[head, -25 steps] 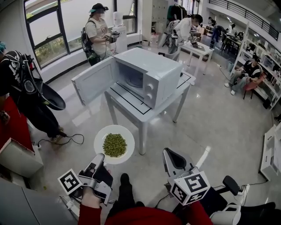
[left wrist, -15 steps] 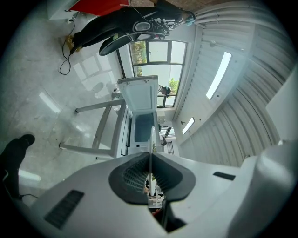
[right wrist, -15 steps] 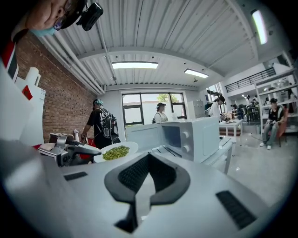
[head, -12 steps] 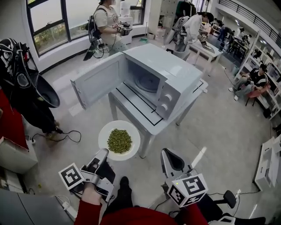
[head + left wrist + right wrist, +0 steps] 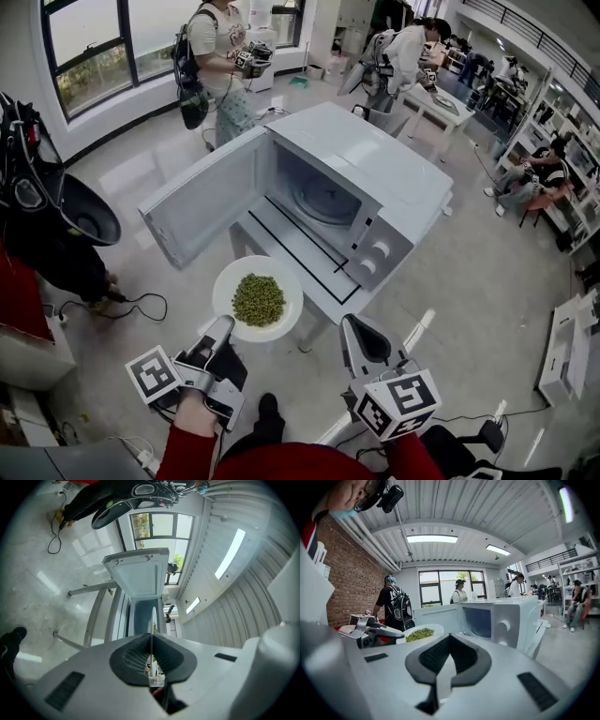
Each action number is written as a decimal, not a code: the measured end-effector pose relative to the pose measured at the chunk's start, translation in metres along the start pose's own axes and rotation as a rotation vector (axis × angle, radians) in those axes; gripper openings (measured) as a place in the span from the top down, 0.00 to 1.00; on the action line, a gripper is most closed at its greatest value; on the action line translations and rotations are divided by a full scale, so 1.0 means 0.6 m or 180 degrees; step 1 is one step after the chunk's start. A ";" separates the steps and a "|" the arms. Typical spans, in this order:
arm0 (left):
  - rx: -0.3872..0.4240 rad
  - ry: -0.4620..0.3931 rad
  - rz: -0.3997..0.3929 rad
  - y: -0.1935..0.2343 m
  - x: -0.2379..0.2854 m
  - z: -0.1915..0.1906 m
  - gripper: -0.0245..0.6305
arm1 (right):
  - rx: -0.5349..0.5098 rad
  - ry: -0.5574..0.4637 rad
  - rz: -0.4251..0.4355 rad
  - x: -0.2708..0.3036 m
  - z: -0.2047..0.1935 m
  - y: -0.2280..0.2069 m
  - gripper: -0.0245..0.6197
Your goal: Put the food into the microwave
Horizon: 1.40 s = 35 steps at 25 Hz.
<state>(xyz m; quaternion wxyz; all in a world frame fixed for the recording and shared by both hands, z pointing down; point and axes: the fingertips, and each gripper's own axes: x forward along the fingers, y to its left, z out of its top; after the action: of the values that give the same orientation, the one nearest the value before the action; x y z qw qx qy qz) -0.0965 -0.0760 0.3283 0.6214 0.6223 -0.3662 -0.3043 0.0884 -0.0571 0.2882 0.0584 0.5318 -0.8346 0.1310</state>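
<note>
A white plate (image 5: 281,281) heaped with green peas (image 5: 258,298) hangs just in front of the table's near corner. My left gripper (image 5: 223,324) is shut on its near rim. In the left gripper view the plate (image 5: 153,620) shows edge-on as a thin line between the pads. The white microwave (image 5: 375,169) stands on a small white table (image 5: 300,255), its door (image 5: 202,202) swung wide to the left, and the glass turntable (image 5: 323,202) shows inside. My right gripper (image 5: 352,324) is shut and holds nothing, to the right of the plate. From the right gripper view, the peas (image 5: 419,633) lie left of the microwave (image 5: 506,618).
A person with a dark backpack (image 5: 42,202) stands close on the left, with a cable (image 5: 127,302) on the floor nearby. Other people (image 5: 217,47) stand beyond the microwave. More tables (image 5: 448,101) and seated people are at the back right.
Both grippers and the plate have moved forward towards the microwave, which now looms larger. The plate now reaches the table's near corner. Neither grip has altered.
</note>
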 end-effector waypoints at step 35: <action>0.0200 0.0231 0.0131 0.049 0.205 0.047 0.93 | 0.0091 0.0280 -0.0244 0.168 -0.022 -0.082 0.94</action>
<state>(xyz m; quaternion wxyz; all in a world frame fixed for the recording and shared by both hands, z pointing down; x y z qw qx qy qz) -0.0549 -0.1927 0.3657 0.6205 0.6444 -0.3654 -0.2571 0.0890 -0.1612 0.3322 0.0924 0.5579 -0.8083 0.1638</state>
